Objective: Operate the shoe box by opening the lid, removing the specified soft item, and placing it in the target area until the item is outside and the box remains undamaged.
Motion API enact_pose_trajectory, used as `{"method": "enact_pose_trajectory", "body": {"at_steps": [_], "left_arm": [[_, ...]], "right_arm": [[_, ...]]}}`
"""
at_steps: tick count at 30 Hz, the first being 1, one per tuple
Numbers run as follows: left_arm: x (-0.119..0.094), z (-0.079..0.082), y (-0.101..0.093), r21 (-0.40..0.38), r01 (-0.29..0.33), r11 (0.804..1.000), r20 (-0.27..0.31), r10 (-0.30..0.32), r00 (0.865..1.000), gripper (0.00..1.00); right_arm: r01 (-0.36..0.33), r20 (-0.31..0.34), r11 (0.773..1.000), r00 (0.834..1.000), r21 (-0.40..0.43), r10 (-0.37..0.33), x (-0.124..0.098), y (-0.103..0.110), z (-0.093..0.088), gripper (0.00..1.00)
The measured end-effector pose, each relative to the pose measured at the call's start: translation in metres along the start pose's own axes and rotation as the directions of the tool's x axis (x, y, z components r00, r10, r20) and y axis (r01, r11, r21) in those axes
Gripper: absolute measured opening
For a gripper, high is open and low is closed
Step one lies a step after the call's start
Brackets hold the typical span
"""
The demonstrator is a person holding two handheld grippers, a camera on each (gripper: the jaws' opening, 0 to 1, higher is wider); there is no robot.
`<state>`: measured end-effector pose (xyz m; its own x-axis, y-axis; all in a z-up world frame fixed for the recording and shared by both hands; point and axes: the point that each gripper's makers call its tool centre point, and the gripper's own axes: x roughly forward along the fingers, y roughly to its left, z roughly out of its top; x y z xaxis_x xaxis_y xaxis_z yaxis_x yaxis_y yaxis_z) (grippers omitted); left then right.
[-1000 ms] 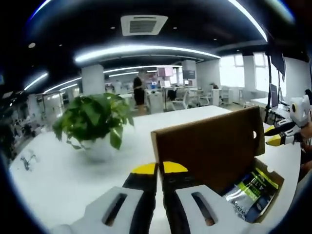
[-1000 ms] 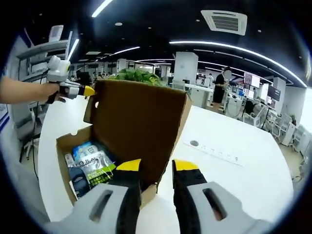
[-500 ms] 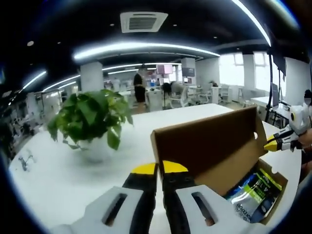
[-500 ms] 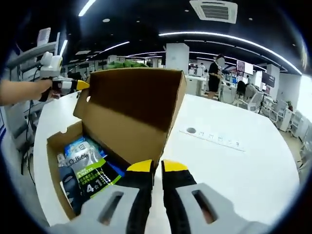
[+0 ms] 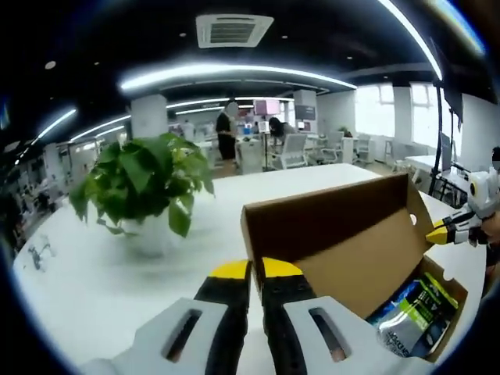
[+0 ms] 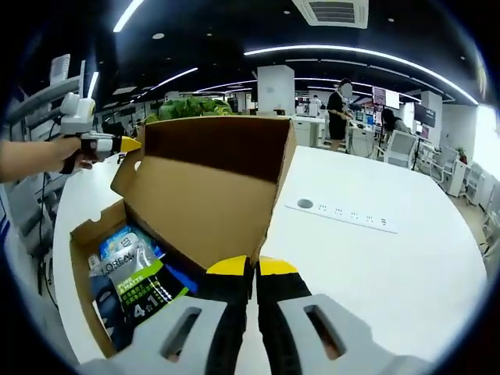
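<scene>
A brown cardboard shoe box [image 6: 82,258] stands on the white table with its lid [image 6: 207,195] raised and tilted back. Soft pouches [image 6: 137,281] with green, white and blue print lie inside; the same pouches [image 5: 410,312] show under the lid [image 5: 328,234] in the left gripper view. My left gripper [image 5: 256,269] is shut at the lid's near corner, seemingly pinching its edge. My right gripper [image 6: 251,267] is shut at the lid's opposite lower edge. Each gripper appears in the other view, held by a hand, tip against the lid: left gripper [image 6: 117,143], right gripper [image 5: 447,231].
A potted green plant [image 5: 141,187] in a white pot stands on the table [image 5: 86,297] left of the box. A flush power strip [image 6: 344,213] is set into the table [image 6: 391,273] to the right. Office desks, chairs and people fill the background.
My right gripper's jaws, open around the box edge one second ago, have shut. The lid has swung further back and more of the pouches shows.
</scene>
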<state>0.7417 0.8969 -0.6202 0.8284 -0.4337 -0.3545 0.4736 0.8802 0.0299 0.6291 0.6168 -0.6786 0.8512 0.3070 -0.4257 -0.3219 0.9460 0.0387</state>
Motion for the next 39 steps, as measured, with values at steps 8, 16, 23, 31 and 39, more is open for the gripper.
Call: {"method": "enact_pose_trajectory", "body": {"at_steps": [8, 16, 23, 31, 39], "left_arm": [[-0.016, -0.032, -0.005, -0.047, -0.029, 0.998, -0.033, 0.028, 0.999, 0.04], [-0.028, -0.065, -0.013, -0.041, -0.071, 0.997, -0.065, 0.068, 0.996, 0.0], [-0.023, -0.061, -0.014, -0.051, -0.06, 0.997, -0.068, 0.057, 0.996, 0.0], [-0.018, -0.062, -0.012, -0.048, -0.056, 0.997, -0.076, 0.053, 0.996, 0.0], [-0.012, -0.064, -0.01, -0.052, -0.065, 0.997, -0.099, 0.06, 0.993, 0.0]], "right_arm": [[-0.001, -0.014, 1.0, 1.0, -0.026, 0.001, 0.003, -0.001, 0.0, 0.01], [-0.012, -0.026, 0.998, 1.0, -0.061, 0.01, 0.009, -0.003, -0.001, 0.02], [-0.018, -0.045, 0.996, 0.999, -0.092, 0.014, 0.014, -0.004, -0.001, 0.03], [-0.027, -0.063, 0.994, 0.998, -0.106, 0.021, 0.019, -0.006, -0.003, 0.04], [-0.027, -0.082, 0.993, 0.996, -0.112, 0.018, 0.022, -0.007, -0.005, 0.05]]}}
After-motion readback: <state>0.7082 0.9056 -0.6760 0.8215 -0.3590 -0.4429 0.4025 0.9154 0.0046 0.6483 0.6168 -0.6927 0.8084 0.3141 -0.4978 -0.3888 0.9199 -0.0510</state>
